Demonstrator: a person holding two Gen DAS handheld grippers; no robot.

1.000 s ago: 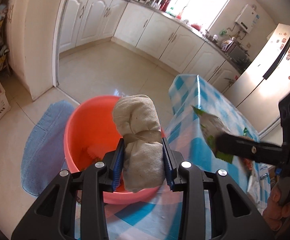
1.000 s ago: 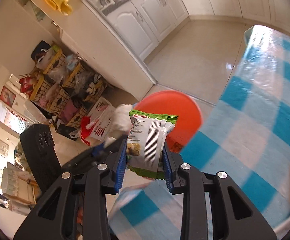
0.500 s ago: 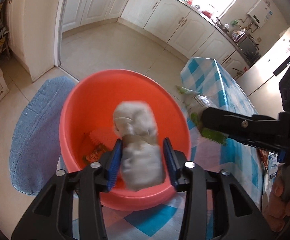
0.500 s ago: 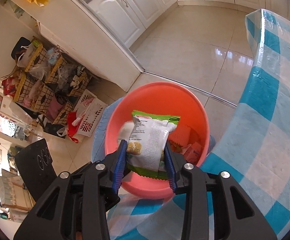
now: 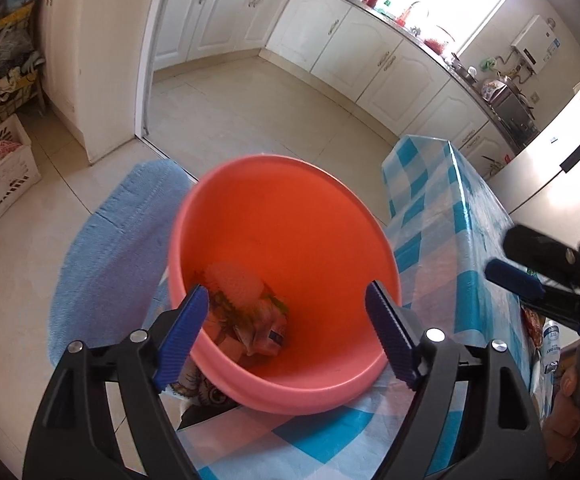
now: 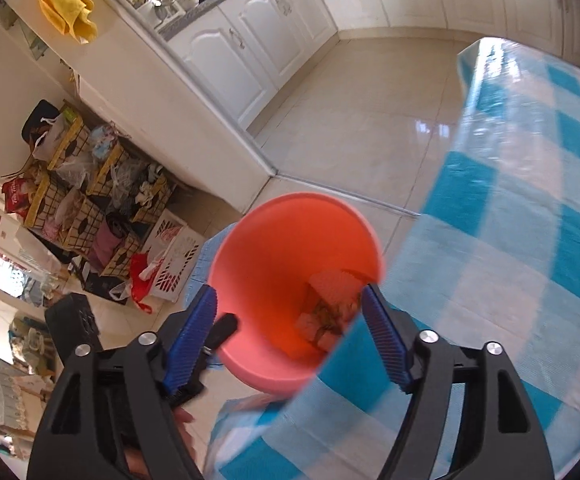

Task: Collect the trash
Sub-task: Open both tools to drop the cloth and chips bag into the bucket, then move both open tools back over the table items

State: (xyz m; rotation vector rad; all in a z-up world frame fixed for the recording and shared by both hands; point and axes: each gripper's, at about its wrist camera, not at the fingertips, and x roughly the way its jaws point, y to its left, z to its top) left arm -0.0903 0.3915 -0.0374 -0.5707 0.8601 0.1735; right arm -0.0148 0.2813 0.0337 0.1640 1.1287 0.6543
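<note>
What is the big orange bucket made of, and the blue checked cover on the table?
The orange bucket looks like plastic: one smooth moulded piece with a rolled rim and a dull sheen. The checked table cover is probably a plastic-coated or vinyl cloth, since it shines with window glare and hangs stiffly over the table edge, though plain cloth under a clear sheet is possible.

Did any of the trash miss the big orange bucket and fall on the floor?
No, nothing looks spilled. The trash lies heaped at the bottom of the orange bucket, and the floor and blue mat around it show no litter.
</note>
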